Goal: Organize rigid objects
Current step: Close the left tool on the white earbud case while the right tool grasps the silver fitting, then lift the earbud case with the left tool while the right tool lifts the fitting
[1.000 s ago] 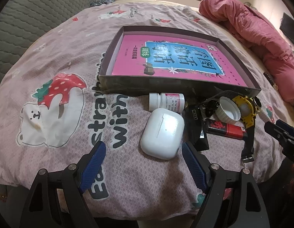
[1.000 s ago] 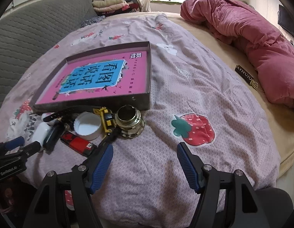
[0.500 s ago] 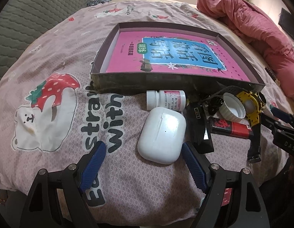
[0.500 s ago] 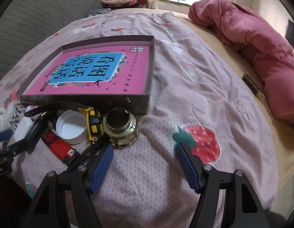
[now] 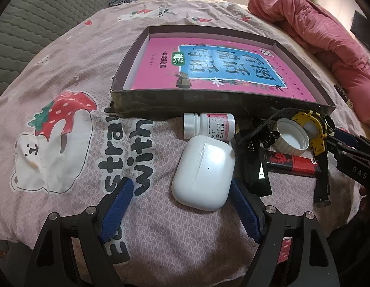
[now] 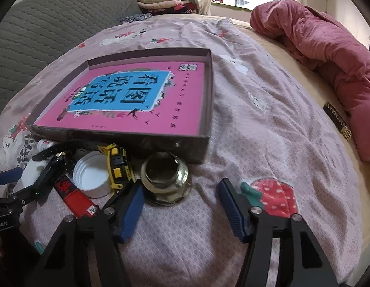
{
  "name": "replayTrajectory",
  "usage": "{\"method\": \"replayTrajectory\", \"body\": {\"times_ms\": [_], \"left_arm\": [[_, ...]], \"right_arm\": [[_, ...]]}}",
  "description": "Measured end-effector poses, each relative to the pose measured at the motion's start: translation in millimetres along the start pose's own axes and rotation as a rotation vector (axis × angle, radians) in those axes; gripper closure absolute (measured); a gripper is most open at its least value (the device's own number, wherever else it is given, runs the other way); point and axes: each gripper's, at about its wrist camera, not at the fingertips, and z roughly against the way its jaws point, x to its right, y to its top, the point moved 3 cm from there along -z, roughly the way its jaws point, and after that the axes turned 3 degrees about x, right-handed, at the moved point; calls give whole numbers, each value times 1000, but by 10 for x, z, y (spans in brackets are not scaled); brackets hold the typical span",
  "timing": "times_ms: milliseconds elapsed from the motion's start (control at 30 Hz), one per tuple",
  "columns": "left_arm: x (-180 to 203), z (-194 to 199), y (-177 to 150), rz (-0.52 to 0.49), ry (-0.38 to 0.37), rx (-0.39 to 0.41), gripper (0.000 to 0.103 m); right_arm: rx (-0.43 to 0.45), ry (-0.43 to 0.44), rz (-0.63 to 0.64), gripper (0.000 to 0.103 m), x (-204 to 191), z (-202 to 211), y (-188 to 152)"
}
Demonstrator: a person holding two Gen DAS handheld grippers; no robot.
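A shallow dark box (image 5: 161,107) (image 6: 141,141) holding a pink book lies on the bedspread. Small items lie along its near wall: a white pill bottle (image 5: 208,125), a white earbud case (image 5: 204,172), a black rectangular object (image 5: 254,167), a red and black lighter (image 5: 292,163) (image 6: 76,197), a white cap (image 5: 291,140) (image 6: 91,175), a yellow watch (image 5: 313,129) (image 6: 119,165) and a brass fitting (image 6: 165,177). My left gripper (image 5: 180,205) is open, with the earbud case between its fingers. My right gripper (image 6: 182,203) is open just in front of the brass fitting.
A pink quilt (image 6: 323,55) is bunched at the right side of the bed. A grey padded headboard (image 5: 29,19) runs along the left. Folded clothes (image 6: 158,0) sit at the far end. The bed edge lies close beneath both grippers.
Both grippers have moved forward toward the items. The earbud case now sits between the left fingers, and the brass fitting is closer to the right fingers.
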Motion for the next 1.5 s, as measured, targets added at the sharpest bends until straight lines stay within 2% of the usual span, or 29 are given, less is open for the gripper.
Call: {"method": "replayTrajectory", "body": {"times_ms": [267, 700, 833, 967, 1033, 1433, 1467, 1500], "left_arm": [[-28, -57, 32, 14, -24, 6, 20], [-45, -132, 100, 20, -63, 48, 21], [-15, -119, 94, 0, -69, 60, 31], [12, -84, 95, -22, -80, 71, 51], [-11, -67, 97, -16, -86, 73, 56], [-131, 9, 115, 68, -166, 85, 57], [-128, 20, 114, 68, -167, 86, 57], [-123, 32, 117, 67, -167, 89, 57]], "right_arm": [[-13, 46, -14, 58, -6, -46, 3], [-4, 82, -53, 60, 40, -3, 11], [-3, 92, -72, 60, 66, 22, 14], [0, 94, -79, 60, 81, 46, 0], [7, 92, -80, 60, 87, 77, -2], [45, 98, -89, 62, 122, 242, -3], [47, 96, -87, 63, 121, 253, -2], [51, 92, -86, 69, 126, 269, 1]]}}
